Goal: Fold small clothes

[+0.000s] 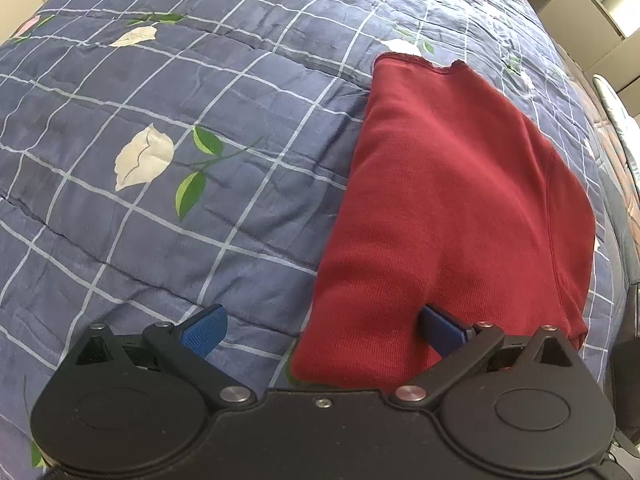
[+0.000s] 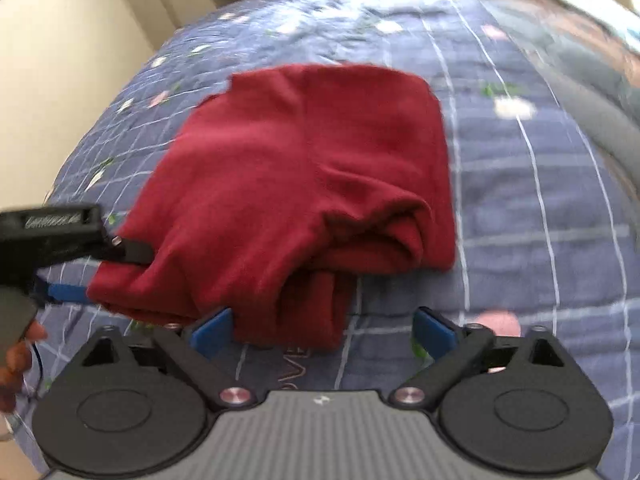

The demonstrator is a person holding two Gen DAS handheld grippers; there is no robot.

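I am working on the dark red knit garment (image 1: pixel 448 200), which is lying on the blue checked quilt (image 1: pixel 160 92) with its flower print. It is already folded over into a thick, roughly oblong bundle, so I judge the folding well along, with a last fold or a tidying left.

My left gripper (image 1: pixel 324 328) is standing wide open at the garment's near corner: one blue pad (image 1: pixel 440 332) is resting on the red cloth, the other (image 1: pixel 204 330) is over bare quilt, and nothing is pinched. My right gripper (image 2: pixel 322 334) is also standing wide, its left pad (image 2: pixel 212 332) touching the hanging lower edge of the bundle and the right pad clear of it; it is holding nothing either.

The next move, as I read it, calls for closing on that loose lower flap and drawing it up over the bundle, keeping the layers from sliding.

The cloth is looking soft and ribbed, with a stitched hem at the far end. On the right side the layers are bunching into untidy rolls; the left side is lying smooth.
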